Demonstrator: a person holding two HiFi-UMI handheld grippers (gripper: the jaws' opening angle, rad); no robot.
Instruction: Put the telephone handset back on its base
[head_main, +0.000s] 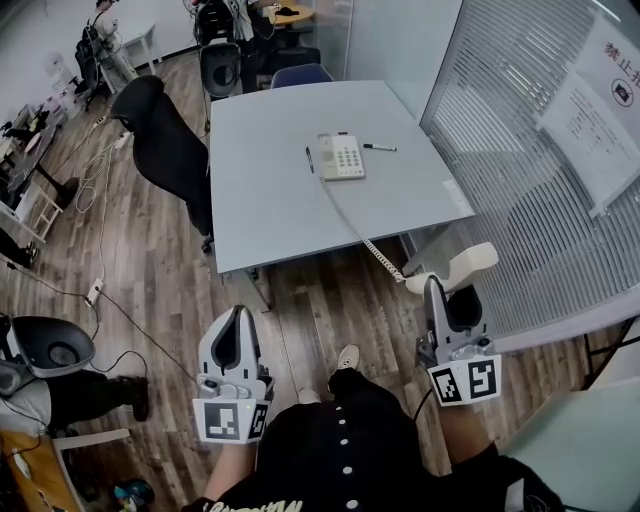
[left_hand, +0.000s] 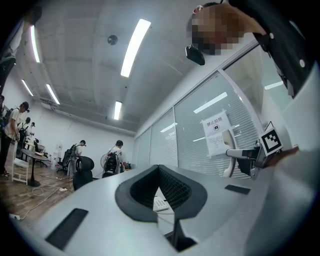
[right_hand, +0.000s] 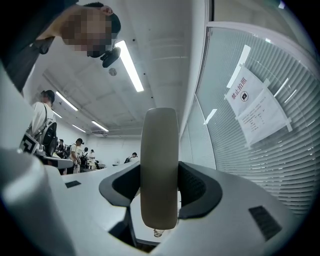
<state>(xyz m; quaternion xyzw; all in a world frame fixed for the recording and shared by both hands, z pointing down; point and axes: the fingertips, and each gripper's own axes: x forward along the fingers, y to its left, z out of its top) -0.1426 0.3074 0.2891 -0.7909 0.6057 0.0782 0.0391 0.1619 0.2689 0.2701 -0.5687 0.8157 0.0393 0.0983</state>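
Head view: holding the telephone handset (head_main: 462, 268) in the right hand-held gripper (head_main: 452, 292), off the near right corner of the desk (head_main: 270, 210), long axis lying across the jaws, roughly left to right; tethered by a coiled cord (head_main: 378, 255) to the base (head_main: 341, 156), well apart, ahead and to the left, near the desk's middle beside a pen (head_main: 380, 148); left hand-held gripper (head_main: 238, 322) held low, short of the desk, about as far from the base. Left gripper view: shut tip to tip on nothing; glimpsing the base (left_hand: 161, 202) through the gap beneath. Right gripper view: spread wide and pressed on the handset (right_hand: 159, 167), standing upright across the pads. Probably calls for carrying forward and left, then turning the handset to run along the base's length.
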